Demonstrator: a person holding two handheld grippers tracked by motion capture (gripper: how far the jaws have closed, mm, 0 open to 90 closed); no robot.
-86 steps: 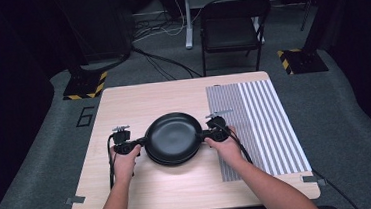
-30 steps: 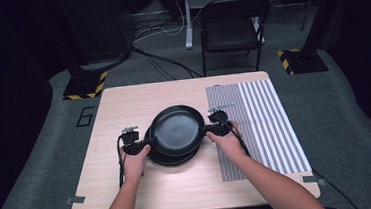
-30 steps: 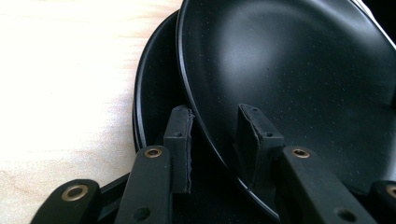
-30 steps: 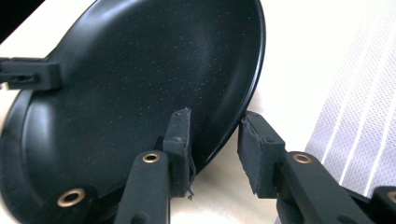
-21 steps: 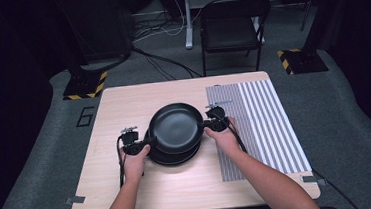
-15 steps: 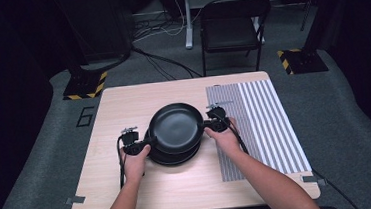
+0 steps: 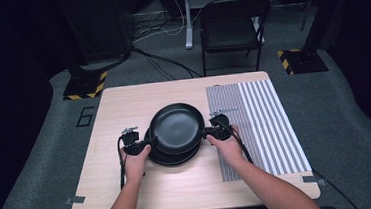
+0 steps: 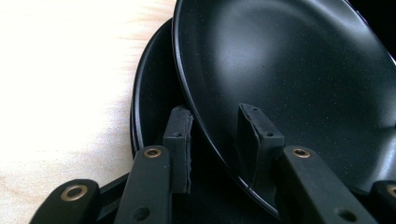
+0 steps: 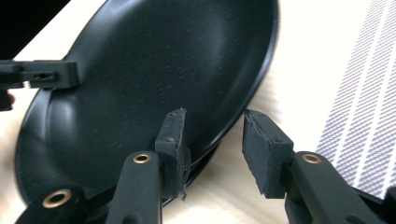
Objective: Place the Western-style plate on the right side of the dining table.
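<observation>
1. The top plate sat tilted on the lower plate near the middle of the worktop, its 9 o'clock edge raised; the striped mat lay just beside the stack at 3 o'clock.
2. The left tool gripped the top plate's rim at 9 o'clock, one pad under it and the other inside the bowl; that grip should have stayed firm, since it carried the lifted side alone.
3. The right tool at 3 o'clock had just been opening; its jaws stood apart with the rim between them, and the outer pad was clear of the plate. Whether the inner pad touched the rim was hard to judge.
4. The safe course was to free the right tool fully before drawing it back toward 3 o'clock, so no pad dragged the rim.
5. The left side was best lowered slowly, keeping the top plate centred on the one beneath, so it nested without sliding toward the mat
</observation>
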